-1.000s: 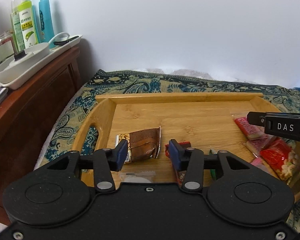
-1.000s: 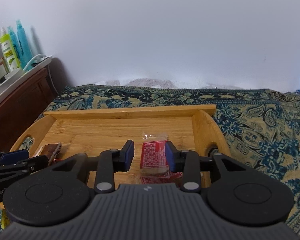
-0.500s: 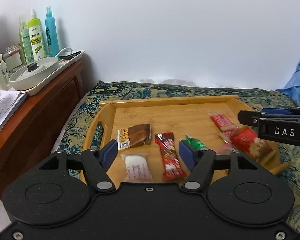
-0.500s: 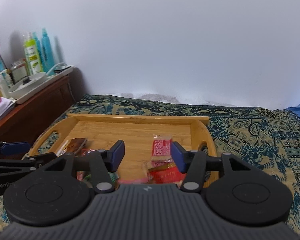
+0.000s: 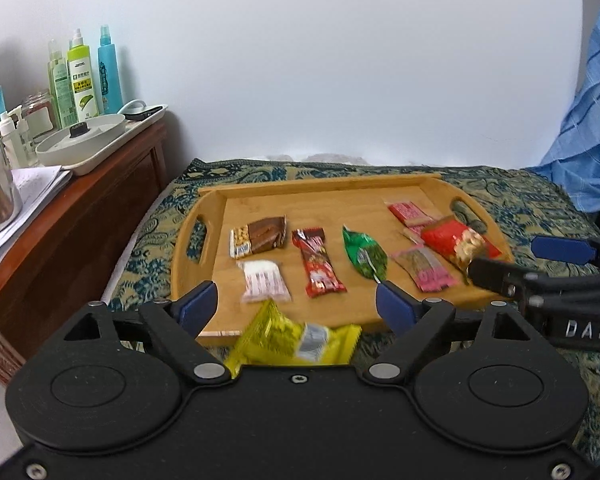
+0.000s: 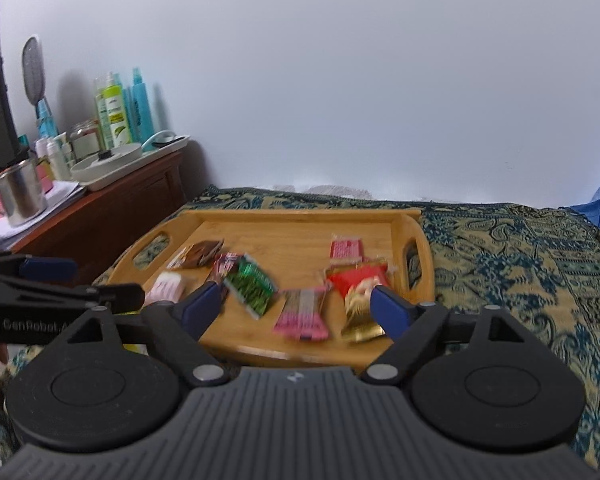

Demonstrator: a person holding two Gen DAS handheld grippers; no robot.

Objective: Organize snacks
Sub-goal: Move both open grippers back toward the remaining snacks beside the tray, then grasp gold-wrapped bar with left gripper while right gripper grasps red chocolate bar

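Note:
A wooden tray [image 5: 320, 184] on a paisley cloth holds a brown bar [image 5: 260, 236], a white packet [image 5: 264, 280], a red bar [image 5: 318, 268], a green packet [image 5: 364, 256], a pink packet [image 5: 422, 268] and a red nut packet [image 5: 456, 242]. My left gripper [image 5: 296, 306] hangs before the tray's front edge, jaws opening, gripping nothing. A blurred yellow packet [image 5: 296, 340] lies just under it, untouched by the pads. My right gripper [image 6: 296, 308] hovers over the tray's [image 6: 300, 214] near right part, jaws opening. The pink packet [image 6: 302, 312] lies below it, loose.
A dark wooden cabinet [image 5: 80, 208] stands left of the tray with spray bottles [image 5: 80, 76], a white dish tray [image 5: 84, 144] and a steel cup [image 6: 20, 196]. Blue striped fabric [image 5: 588, 128] hangs at the right. The paisley cloth [image 6: 520, 264] stretches right of the tray.
Both grippers drew back from the tray and rose a little while their jaws widened. The whole row of snacks came into view, and the yellow packet appeared under the left gripper.

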